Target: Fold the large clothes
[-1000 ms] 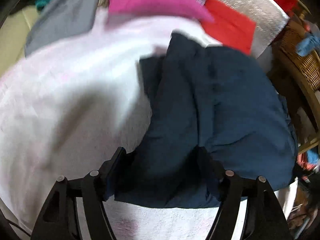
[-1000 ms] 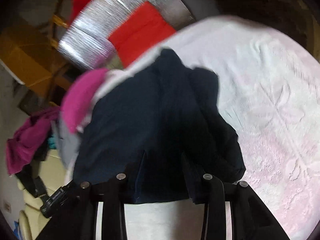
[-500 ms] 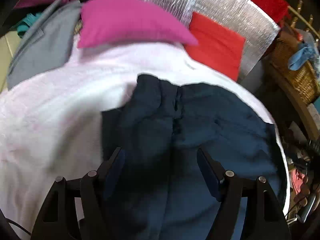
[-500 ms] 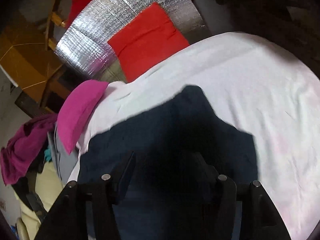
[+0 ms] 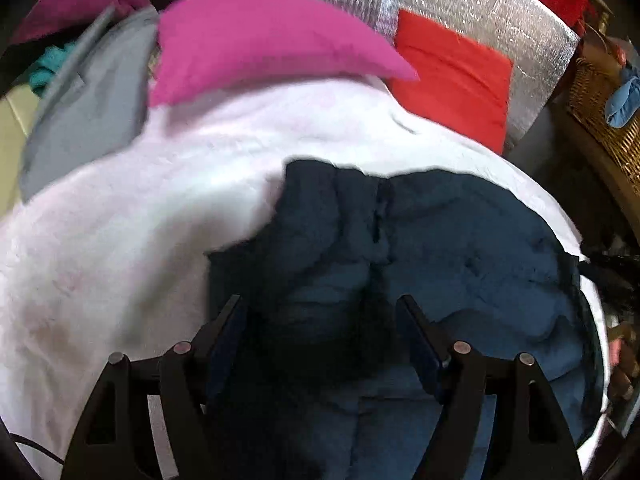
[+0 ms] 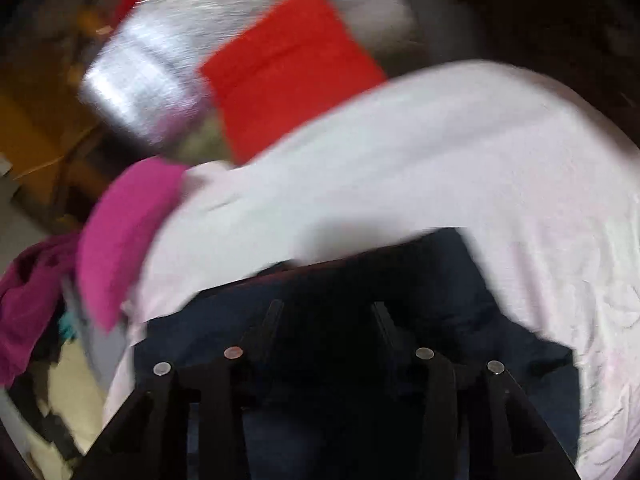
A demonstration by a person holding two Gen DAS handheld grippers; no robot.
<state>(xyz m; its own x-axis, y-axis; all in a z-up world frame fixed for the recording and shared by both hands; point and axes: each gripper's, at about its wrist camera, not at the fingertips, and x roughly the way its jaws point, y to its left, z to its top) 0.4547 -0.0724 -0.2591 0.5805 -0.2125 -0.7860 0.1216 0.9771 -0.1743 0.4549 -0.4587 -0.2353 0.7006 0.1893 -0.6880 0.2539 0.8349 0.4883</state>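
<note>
A dark navy garment [image 5: 460,264] lies spread on a pale pink bedspread [image 5: 140,240], creased down its middle. My left gripper [image 5: 320,308] hovers over its near part with the jaws wide apart; the cloth shows below the gap and the pads do not press on it. The right wrist view is blurred by motion. There the navy garment [image 6: 440,288] fills the lower middle on the bedspread [image 6: 480,160]. My right gripper [image 6: 327,310] is above it with the jaws closing; a gap still shows, with dark cloth under it and no visible pinch.
A pink pillow [image 5: 260,40] and a red cushion [image 5: 452,76] lie at the bed's far edge against a silver foil mat [image 5: 460,4]. A grey garment [image 5: 88,112] lies far left, a wicker basket [image 5: 600,120] stands right. Magenta clothes [image 6: 28,292] are heaped beside the bed.
A second ago both grippers had bunched navy cloth between their fingers. Both have let go and drawn back, and the garment now lies flatter. The right gripper opened wide, then narrowed.
</note>
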